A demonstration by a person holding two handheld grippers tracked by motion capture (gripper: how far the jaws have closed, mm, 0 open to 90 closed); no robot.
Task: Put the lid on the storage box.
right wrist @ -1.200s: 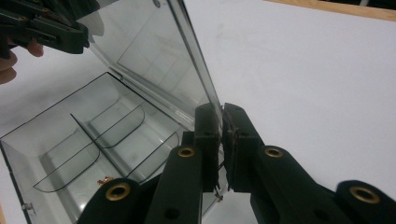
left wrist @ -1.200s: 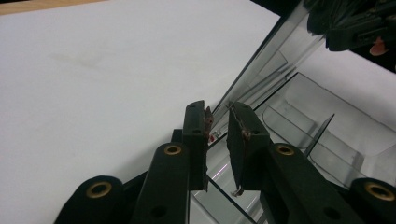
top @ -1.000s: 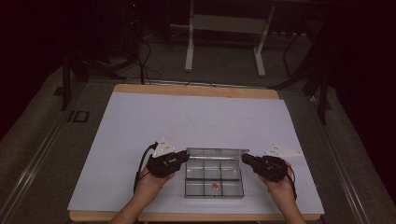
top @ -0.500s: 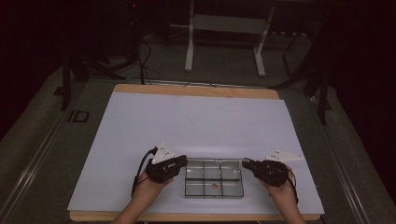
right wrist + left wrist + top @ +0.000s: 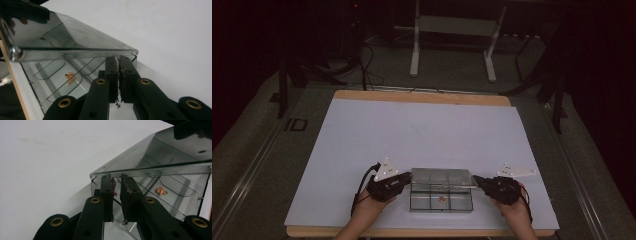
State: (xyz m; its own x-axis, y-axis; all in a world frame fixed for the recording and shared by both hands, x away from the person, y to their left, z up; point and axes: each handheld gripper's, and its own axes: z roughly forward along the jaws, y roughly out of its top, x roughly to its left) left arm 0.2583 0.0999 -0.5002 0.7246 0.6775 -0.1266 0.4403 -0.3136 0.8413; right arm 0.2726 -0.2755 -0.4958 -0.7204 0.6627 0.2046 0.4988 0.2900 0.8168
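Note:
A clear plastic compartment box (image 5: pixel 441 204) sits near the table's front edge. Its hinged lid (image 5: pixel 442 177) is held part-way up, tilted over the compartments. My left gripper (image 5: pixel 408 179) is at the lid's left end and my right gripper (image 5: pixel 477 180) at its right end. In the left gripper view the jaws (image 5: pixel 116 180) are nearly together, pinching the lid's (image 5: pixel 155 157) side edge near a corner. The right gripper view shows the same grip (image 5: pixel 118 60) on the lid (image 5: pixel 75 40). A small copper-coloured piece (image 5: pixel 442 199) (image 5: pixel 161 190) (image 5: pixel 69 75) lies in one compartment.
The white table top (image 5: pixel 427 135) stretches out beyond the box, with a wooden rim (image 5: pixel 422 96) at the far side. A hand and forearm behind each gripper come in from the bottom edge. Metal stand legs (image 5: pixel 414 45) stand on the dark floor beyond.
The lid has tipped down from more upright to lower over the box. Both grippers shifted slightly toward the front edge with it.

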